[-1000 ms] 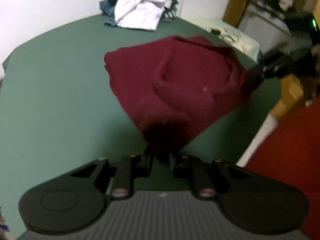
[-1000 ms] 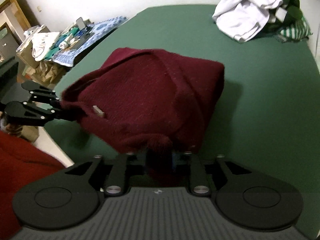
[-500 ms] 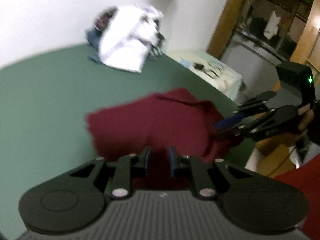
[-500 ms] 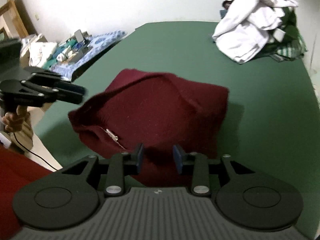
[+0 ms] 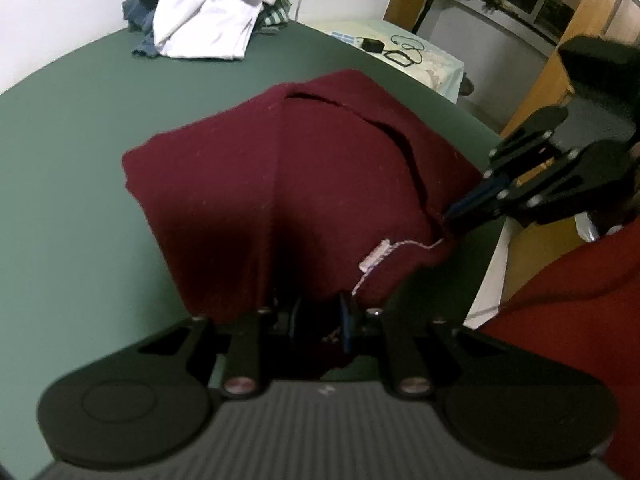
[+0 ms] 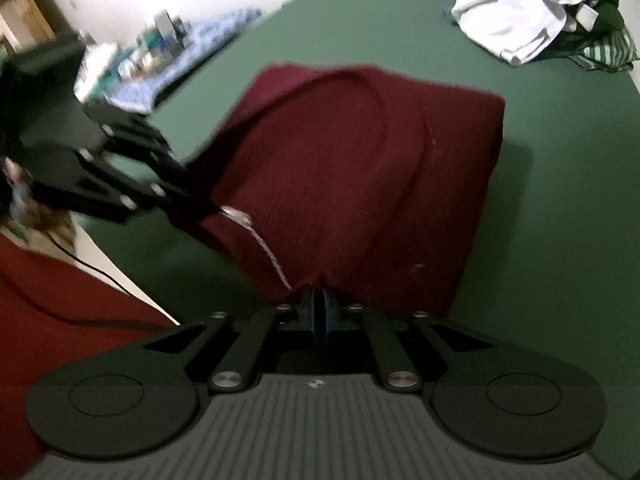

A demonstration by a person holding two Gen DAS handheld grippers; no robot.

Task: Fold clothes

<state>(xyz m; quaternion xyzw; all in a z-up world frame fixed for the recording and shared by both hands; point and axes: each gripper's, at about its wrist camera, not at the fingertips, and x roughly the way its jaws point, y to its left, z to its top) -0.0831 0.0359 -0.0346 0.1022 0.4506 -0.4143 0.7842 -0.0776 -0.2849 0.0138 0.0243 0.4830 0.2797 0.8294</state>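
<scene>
Maroon garment, one, pinched at two edges by left fingers and closing right fingers.

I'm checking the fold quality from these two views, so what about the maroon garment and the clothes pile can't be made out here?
- Maroon garment: its near edge is hidden by the left gripper in the left wrist view and by the closing right gripper in the right wrist view.
- Garment's underside: hidden by its own folds, both views.
- Clothes pile: cut off by the top edge; separate pieces are too bunched to count.
</scene>
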